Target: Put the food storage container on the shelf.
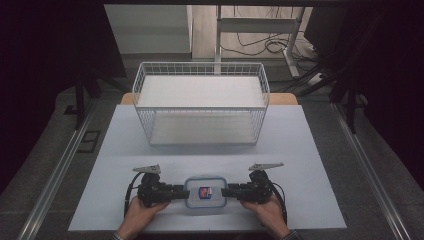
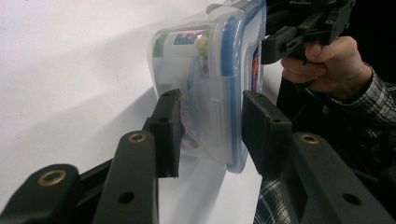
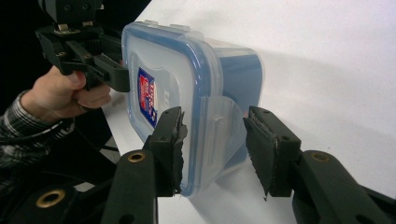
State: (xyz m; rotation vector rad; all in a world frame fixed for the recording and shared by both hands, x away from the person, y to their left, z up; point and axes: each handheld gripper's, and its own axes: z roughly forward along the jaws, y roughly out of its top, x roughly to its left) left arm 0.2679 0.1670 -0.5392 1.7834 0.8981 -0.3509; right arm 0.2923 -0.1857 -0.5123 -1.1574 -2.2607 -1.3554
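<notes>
The clear lidded container (image 1: 205, 192) is sitting near-centre on the table (image 1: 310, 200), long axis left-right, each end flap lying between the apart jaws of the left gripper (image 1: 181, 192) and right gripper (image 1: 226, 192), neither pressing

The left gripper (image 1: 176, 193) and the right gripper (image 1: 231, 191) are black. Each has two flat black jaws with rough pads, round brass rings and small holes. A grey three-cornered plate (image 1: 147, 169) sits on top of each one. A black cable (image 1: 129, 191) loops from each. The person's sleeve (image 2: 373, 100) is checked, dark and white.
</notes>
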